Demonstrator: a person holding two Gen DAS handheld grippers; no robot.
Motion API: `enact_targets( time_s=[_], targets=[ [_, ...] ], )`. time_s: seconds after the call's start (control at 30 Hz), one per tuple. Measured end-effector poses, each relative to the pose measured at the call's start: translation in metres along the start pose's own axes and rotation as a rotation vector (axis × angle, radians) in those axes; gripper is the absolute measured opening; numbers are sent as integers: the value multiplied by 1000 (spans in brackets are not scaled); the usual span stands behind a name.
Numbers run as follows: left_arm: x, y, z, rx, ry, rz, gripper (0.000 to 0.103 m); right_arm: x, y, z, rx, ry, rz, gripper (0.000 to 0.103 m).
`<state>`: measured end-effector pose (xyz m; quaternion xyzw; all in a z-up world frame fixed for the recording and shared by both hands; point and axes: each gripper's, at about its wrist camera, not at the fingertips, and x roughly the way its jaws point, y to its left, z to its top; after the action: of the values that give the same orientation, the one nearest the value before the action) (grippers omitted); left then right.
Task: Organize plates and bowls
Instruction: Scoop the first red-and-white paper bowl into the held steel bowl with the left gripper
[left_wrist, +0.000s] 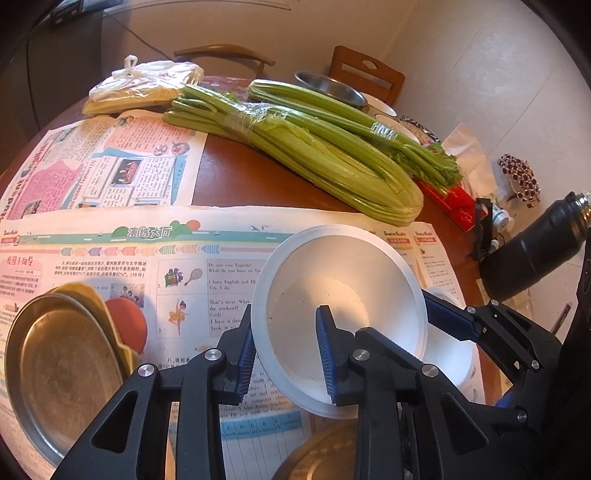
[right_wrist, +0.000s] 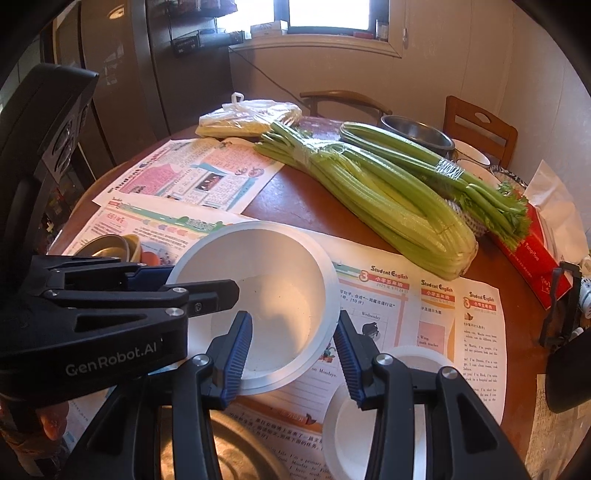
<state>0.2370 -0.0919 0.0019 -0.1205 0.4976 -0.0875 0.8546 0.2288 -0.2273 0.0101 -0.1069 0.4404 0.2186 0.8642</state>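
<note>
A white bowl (left_wrist: 332, 266) (right_wrist: 266, 258) hangs tilted above the newspaper, held from both sides. My left gripper (left_wrist: 288, 332) is shut on its left wall, one pad inside and one outside. My right gripper (right_wrist: 293, 317) is shut on the opposite wall in the same way. In the left wrist view the right gripper (left_wrist: 447, 317) reaches in from the right. In the right wrist view the left gripper (right_wrist: 192, 280) comes in from the left. A second white bowl (right_wrist: 369, 424) (left_wrist: 450, 354) stands on the paper below and to the right.
A metal plate (left_wrist: 62, 369) lies on yellow plates at the left, and another metal plate (right_wrist: 229, 450) sits just under the grippers. Celery bunches (right_wrist: 388, 199), a metal bowl (right_wrist: 417, 136), a bagged packet (left_wrist: 144, 85), a red tissue box (right_wrist: 532, 266) and a black bottle (left_wrist: 535, 247) crowd the round table.
</note>
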Motion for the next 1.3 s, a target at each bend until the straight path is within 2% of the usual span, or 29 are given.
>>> enact_targets(
  time_s=[0.43,0.83,1.3],
  targets=[
    [-40,-10,-23,20,-55,-19,33,-42,15,-13,-20,-66,-11,46],
    [-65,-20,-51,36,-70,-47,35,-77,27,-38,-29,-102,-5,46],
    [-66,-25,-88,53,-29,-61,36,-92,37,-77,-29,-95,1,46]
  ],
)
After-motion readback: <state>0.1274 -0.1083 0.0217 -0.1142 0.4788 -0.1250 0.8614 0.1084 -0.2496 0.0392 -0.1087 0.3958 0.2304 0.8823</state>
